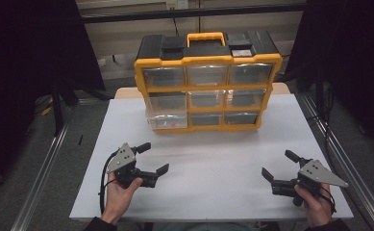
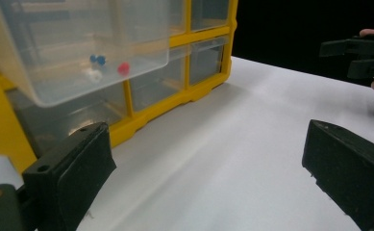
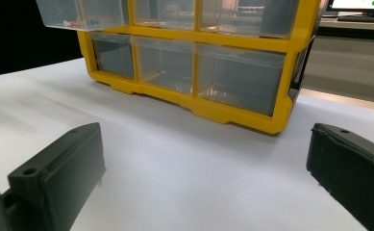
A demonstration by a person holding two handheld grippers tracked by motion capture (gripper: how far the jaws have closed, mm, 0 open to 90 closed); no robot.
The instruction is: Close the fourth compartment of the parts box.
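Note:
A yellow and black drawer organizer with clear drawers stands at the back middle of the white table. Its middle-left drawer is pulled out and holds small red, blue and white pieces. My left gripper is held open low over the table's front left, aimed at the organizer, with nothing between its jaws. My right gripper is open at the front right, also with nothing in it. The left gripper view faces the pulled-out drawer. The right gripper view faces the organizer's bottom row.
A bare stretch of white tabletop lies between the grippers and the organizer. Metal frame rails run along both sides of the table. Dark curtains hang at left and right. The right gripper shows far off in the left gripper view.

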